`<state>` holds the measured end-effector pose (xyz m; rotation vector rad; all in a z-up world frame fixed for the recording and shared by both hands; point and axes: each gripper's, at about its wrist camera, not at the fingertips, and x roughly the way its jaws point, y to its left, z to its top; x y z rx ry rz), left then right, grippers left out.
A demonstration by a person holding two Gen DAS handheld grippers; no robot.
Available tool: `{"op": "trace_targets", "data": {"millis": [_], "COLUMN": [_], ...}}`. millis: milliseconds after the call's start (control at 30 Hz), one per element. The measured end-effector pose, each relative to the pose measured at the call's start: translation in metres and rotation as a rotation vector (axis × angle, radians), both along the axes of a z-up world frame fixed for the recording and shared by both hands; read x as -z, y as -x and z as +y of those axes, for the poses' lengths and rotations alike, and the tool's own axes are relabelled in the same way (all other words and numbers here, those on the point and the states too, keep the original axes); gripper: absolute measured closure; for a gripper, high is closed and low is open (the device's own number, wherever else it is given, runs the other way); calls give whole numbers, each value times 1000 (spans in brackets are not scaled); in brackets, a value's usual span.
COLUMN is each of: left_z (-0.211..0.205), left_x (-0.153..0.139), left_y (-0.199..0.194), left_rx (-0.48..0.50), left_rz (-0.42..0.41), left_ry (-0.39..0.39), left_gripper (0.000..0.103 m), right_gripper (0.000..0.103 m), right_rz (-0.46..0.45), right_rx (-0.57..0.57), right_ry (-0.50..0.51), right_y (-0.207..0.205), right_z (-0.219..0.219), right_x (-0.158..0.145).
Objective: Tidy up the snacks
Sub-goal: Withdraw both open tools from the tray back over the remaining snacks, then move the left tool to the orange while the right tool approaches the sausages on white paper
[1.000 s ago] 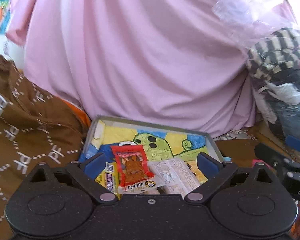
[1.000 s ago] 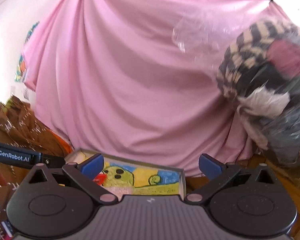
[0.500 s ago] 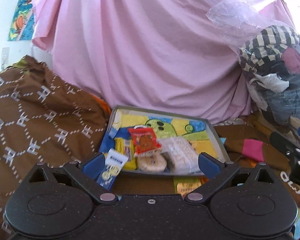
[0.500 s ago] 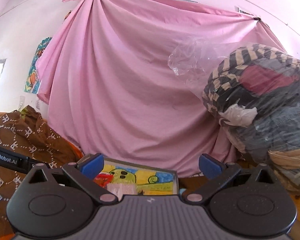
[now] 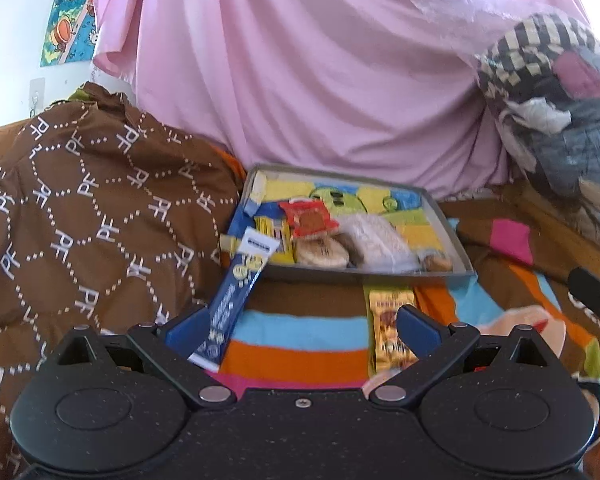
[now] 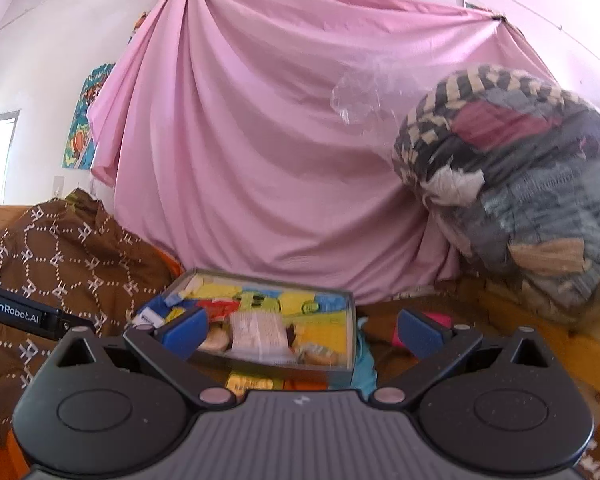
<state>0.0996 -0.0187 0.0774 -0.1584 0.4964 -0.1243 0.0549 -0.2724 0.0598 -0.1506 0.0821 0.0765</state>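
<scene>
A grey tray (image 5: 360,274) with a cartoon lining sits on a striped blanket. It holds a red packet (image 5: 308,218), a round biscuit pack (image 5: 320,250), a white translucent packet (image 5: 376,240) and a yellow packet (image 5: 274,232). A long blue packet (image 5: 236,292) leans over the tray's near left corner, its near end beside my left finger pad (image 5: 186,330). In front of the tray lies a gold packet (image 5: 390,328). My left gripper (image 5: 302,330) is open and grips nothing. My right gripper (image 6: 302,330) is open too, short of the tray (image 6: 352,320), with nothing between its fingers.
A pink cloth (image 5: 320,80) hangs behind the tray. On the left is a brown patterned quilt (image 5: 80,208), and a clear bag of clothes (image 6: 520,184) bulges at the right. The striped blanket (image 5: 300,354) spreads under both grippers. The right gripper's body (image 5: 596,300) shows at the left view's right edge.
Both grippers have drawn back from the tray, which now looks smaller and farther. The blue packet has come partly out over the tray's corner, and the gold packet has come into view.
</scene>
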Motion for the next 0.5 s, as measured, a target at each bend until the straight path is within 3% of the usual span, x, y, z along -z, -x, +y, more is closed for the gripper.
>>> {"op": "trace_targets", "data": {"millis": [233, 500], "left_z": [-4, -7], "left_x": [18, 43], "left_y": [17, 26], "left_rx": [11, 4], "left_rz": [56, 160], "left_ry": [-41, -52], "left_gripper": [4, 4], "right_gripper": [0, 0], "right_rz": [92, 260], "right_rx": [9, 18], "right_ry": [-26, -7], "right_y": [13, 21], "right_z": [-4, -6], "right_x": [25, 55]}}
